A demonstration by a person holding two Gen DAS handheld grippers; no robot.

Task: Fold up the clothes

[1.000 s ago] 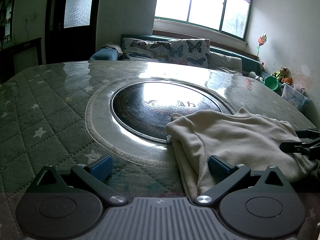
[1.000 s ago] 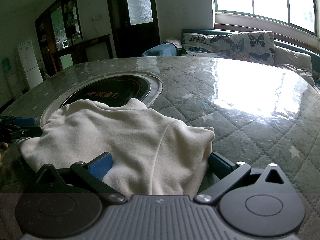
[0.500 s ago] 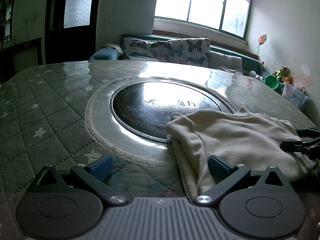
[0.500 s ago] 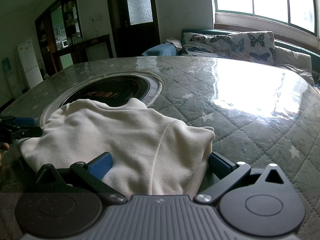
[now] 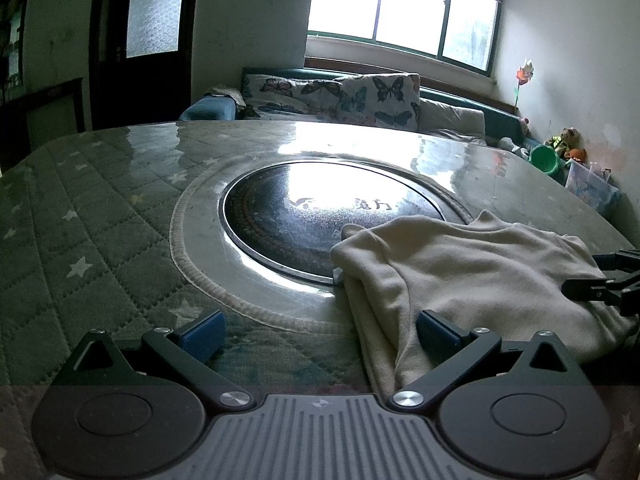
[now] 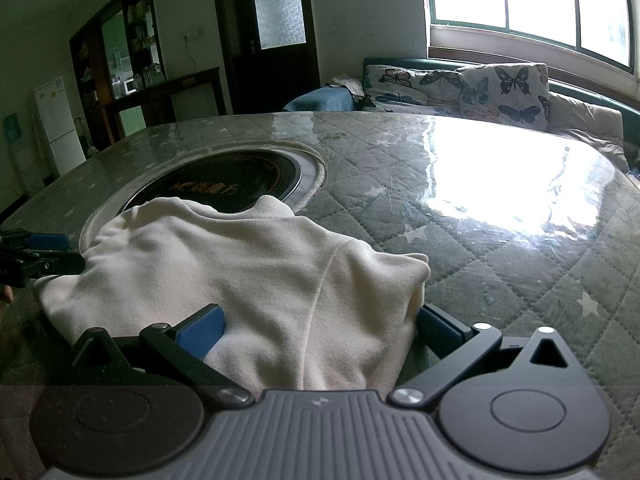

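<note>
Tools point(image 5: 318, 330) point(image 6: 318, 330) both wide open, cream garment point(image 6: 256, 272) on quilted glass-topped table point(image 6: 500, 240), sofa point(image 6: 460, 88) behind

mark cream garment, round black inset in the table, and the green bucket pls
cream garment point(image 6: 256, 272): right wrist view, on its flat upper panel.
round black inset point(image 5: 304, 224): left wrist view, on its glossy face.
green bucket point(image 5: 544, 159): left wrist view, on its side wall.

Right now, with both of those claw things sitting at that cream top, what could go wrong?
The left gripper has only its right finger over the cream top's edge, so closing may catch one thin layer, or nothing. The right gripper straddles a thick bunch of cloth; a lift there could drag the fold apart. The table looks glossy, so the garment may slide rather than fold.
</note>
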